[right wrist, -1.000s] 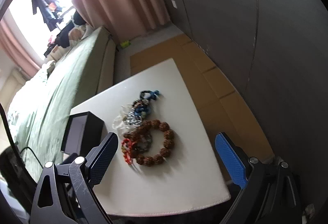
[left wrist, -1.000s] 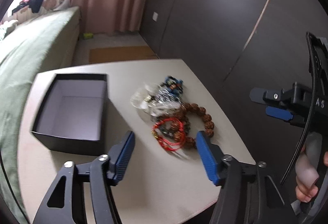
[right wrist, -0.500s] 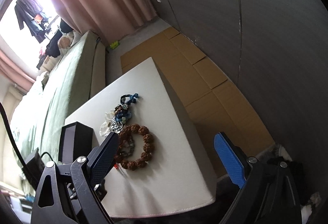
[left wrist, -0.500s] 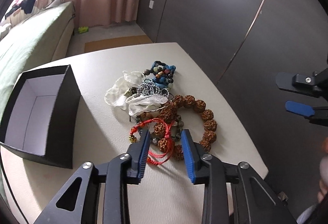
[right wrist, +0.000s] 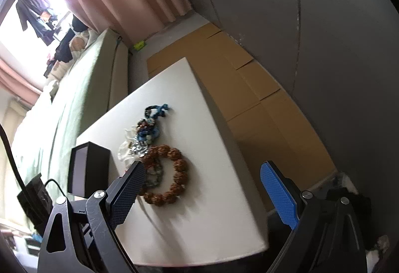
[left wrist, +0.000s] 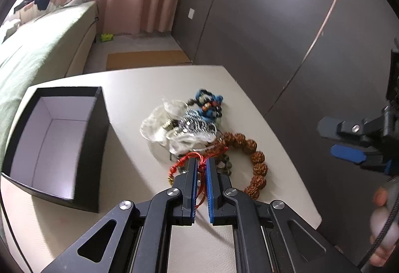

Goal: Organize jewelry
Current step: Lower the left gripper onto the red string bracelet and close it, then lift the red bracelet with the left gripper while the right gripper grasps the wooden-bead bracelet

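Observation:
On the white table lies a tangle of jewelry: a red cord bracelet, a big brown bead bracelet, a silver piece in a clear bag and a blue beaded piece. My left gripper is closing on the red cord, and its blue pads pinch the strands at the pile's near edge. My right gripper hangs open above the table's right side, beside the brown bead bracelet, with nothing between its fingers.
An open black box with a white inside stands left of the pile. A green bed runs along the left. A dark wall is on the right, with flattened cardboard on the floor. A person's hand holds the right gripper's handle.
The left gripper's jaws went from wide open to pinched on the red cord as it moved in over the pile. The right gripper sank a little and stayed open.

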Motion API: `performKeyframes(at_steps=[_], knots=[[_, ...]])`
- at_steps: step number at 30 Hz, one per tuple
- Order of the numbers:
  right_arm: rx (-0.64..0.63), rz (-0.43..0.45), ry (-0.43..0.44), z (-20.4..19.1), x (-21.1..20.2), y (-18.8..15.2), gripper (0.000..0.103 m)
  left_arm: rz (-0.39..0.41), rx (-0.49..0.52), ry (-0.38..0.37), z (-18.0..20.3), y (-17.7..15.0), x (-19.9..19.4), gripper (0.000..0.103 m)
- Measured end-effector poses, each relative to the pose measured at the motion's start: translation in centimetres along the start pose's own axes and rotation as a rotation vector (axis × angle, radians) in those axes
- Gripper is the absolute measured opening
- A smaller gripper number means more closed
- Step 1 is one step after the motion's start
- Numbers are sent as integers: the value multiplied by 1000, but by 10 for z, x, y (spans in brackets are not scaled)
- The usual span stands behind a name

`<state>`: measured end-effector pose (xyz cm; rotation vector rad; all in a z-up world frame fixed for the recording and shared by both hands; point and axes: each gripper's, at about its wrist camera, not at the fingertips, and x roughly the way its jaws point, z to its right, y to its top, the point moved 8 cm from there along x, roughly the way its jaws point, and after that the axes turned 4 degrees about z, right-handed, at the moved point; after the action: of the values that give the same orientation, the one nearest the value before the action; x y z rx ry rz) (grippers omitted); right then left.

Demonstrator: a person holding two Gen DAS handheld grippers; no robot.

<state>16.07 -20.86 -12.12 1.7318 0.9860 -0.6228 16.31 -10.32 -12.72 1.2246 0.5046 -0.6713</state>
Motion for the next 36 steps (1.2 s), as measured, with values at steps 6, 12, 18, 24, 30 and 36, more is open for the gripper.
performKeyframes(at_steps=[6, 12, 18, 24, 30, 36], knots=[[-11, -26, 58, -22, 15, -4, 82, 51, -45, -26, -13, 18, -23, 7], [4, -85, 47, -26, 39, -13, 64, 87, -87, -29, -30, 28, -39, 7], [31, -113, 91, -37, 57, -15, 47, 106, -116, -35, -44, 39, -46, 7], [-6, -130, -36, -26, 70, -14, 47, 113, -139, -39, -58, 47, -49, 7], [-119, -162, -120, -36, 82, -26, 23, 121, -169, -49, -68, 51, -55, 7], [-72, -80, -25, -45, 57, -21, 20, 144, -192, -32, -79, 52, -70, 7]])
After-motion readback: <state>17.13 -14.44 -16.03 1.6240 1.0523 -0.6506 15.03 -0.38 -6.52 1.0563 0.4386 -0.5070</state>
